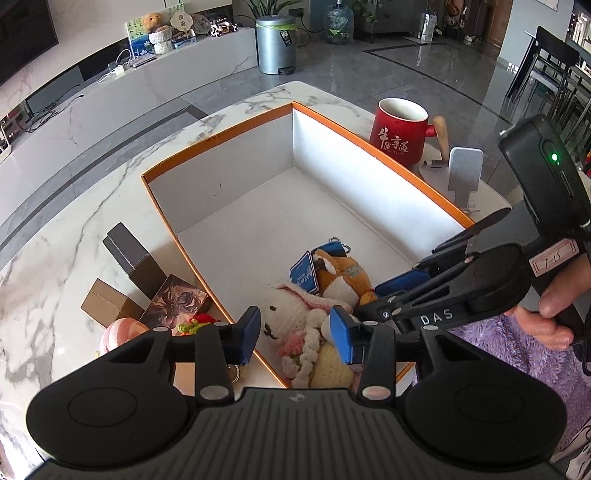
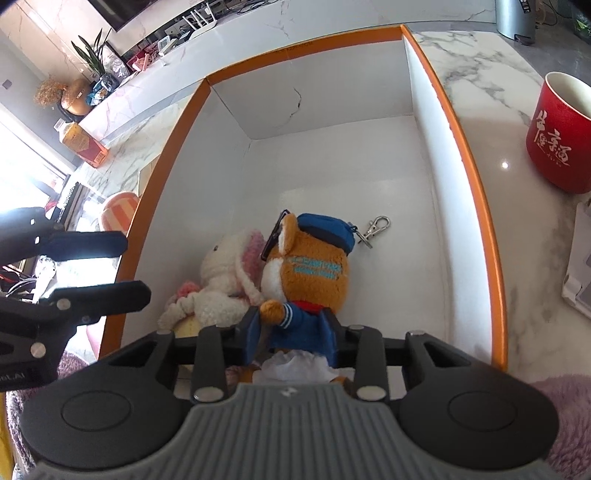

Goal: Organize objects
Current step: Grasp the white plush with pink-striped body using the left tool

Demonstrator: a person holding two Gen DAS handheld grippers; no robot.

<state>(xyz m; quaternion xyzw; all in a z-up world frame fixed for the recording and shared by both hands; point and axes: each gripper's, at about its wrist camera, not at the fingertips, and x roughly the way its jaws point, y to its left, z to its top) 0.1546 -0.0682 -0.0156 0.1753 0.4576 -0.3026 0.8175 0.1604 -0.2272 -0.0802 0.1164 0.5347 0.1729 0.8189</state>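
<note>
Inside box point(image 2: 469, 155) – two toys: bunny point(image 2: 225, 284), bear point(image 2: 310, 273).

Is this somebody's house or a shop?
Most likely a home's living room: a long marble TV cabinet with a teddy bear on it, a pedal bin on the tiled floor, and dining chairs behind.

Both grippers are matte black with blue pads point(image 1: 341, 332) and silver screws; the right gripper point(image 1: 402, 288) bears white "DAS" lettering, a green light and a pink handwritten label, gripped by a bare-skinned hand point(image 1: 554, 314) in a fuzzy purple sleeve point(image 1: 498, 350)
</note>
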